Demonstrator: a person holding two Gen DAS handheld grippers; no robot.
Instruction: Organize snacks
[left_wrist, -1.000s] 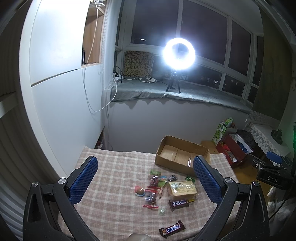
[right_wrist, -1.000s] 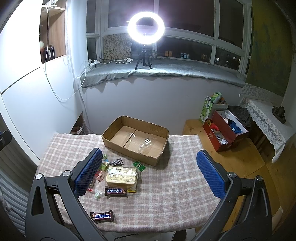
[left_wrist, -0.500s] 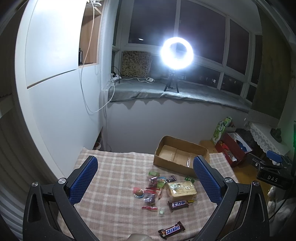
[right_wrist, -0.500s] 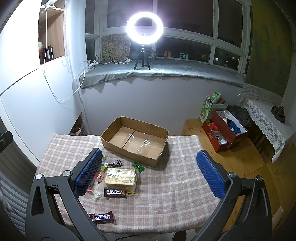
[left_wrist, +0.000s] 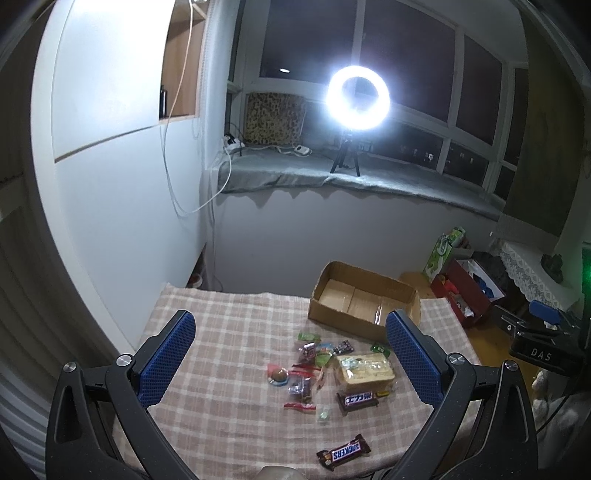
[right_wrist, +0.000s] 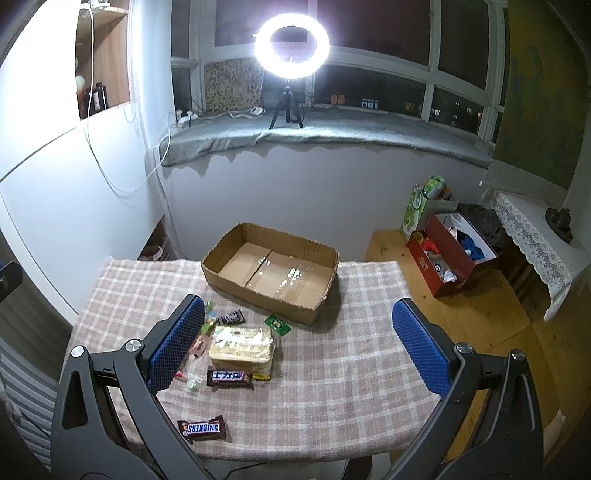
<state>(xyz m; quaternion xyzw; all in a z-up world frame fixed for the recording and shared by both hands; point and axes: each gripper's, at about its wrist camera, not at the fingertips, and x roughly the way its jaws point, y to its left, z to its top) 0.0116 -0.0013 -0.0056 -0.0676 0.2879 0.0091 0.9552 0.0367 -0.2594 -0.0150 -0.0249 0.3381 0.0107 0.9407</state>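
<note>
Just starting — both hand-held grippers, left (left_wrist: 290, 356) & right (right_wrist: 297, 341), are hanging wide open w/ nothing. Snacks (right_wrist: 242, 343) are lying near the box (right_wrist: 271, 271), still empty — grab one next.

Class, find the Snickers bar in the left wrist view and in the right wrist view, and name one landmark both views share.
Left wrist view: Snickers bar lies bottom centre-right, at the table's near edge.
Right wrist view: it lies lower left, beside the left finger.
Shared landmark: the empty cardboard box.
</note>
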